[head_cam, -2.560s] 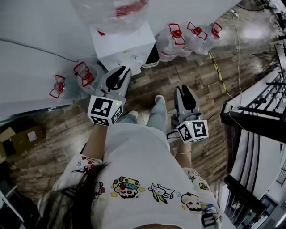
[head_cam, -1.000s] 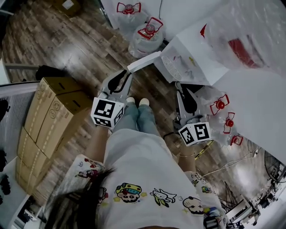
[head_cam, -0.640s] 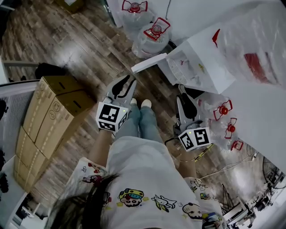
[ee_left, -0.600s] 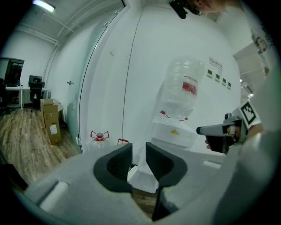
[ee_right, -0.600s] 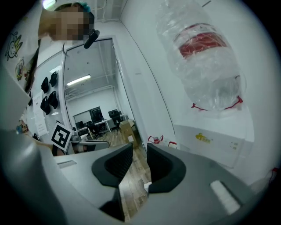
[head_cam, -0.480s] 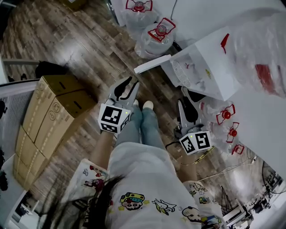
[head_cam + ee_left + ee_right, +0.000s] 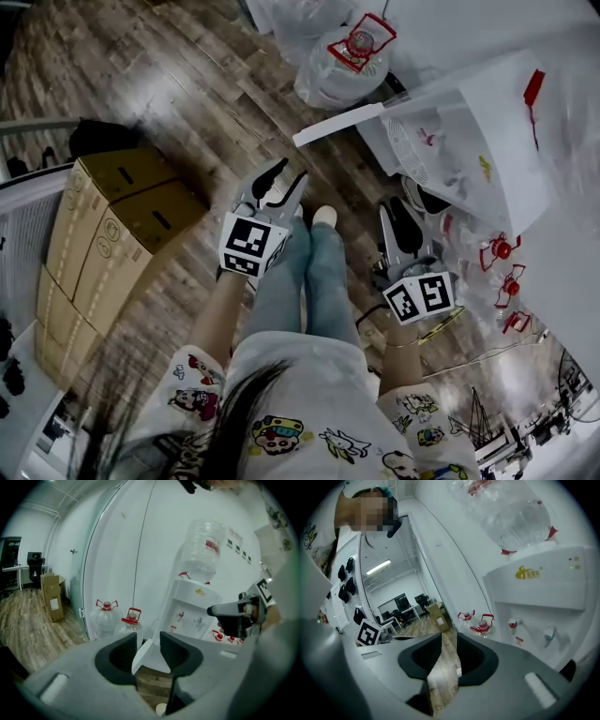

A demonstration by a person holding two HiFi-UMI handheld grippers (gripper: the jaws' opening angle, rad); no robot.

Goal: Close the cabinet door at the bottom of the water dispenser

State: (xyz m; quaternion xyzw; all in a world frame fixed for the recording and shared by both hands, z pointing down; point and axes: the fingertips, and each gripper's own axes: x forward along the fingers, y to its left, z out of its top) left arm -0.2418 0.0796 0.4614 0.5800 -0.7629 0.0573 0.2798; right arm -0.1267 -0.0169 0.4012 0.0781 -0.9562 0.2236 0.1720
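Much of the open cabinet door (image 7: 143,653) hides behind the left tool (image 7: 290,172).

The water dispenser (image 7: 469,141) stands at two o'clock, its door (image 7: 337,125) at one, boxes (image 7: 122,225) at nine, a bottle (image 7: 337,80) behind the door.

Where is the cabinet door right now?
In the head view, the cabinet door stands swung open at upper centre, left of the water dispenser, between a red-capped water bottle and the person's shoes.

The person wears a white cartoon-print T-shirt (image 7: 305,380) and pale jeans (image 7: 325,274).
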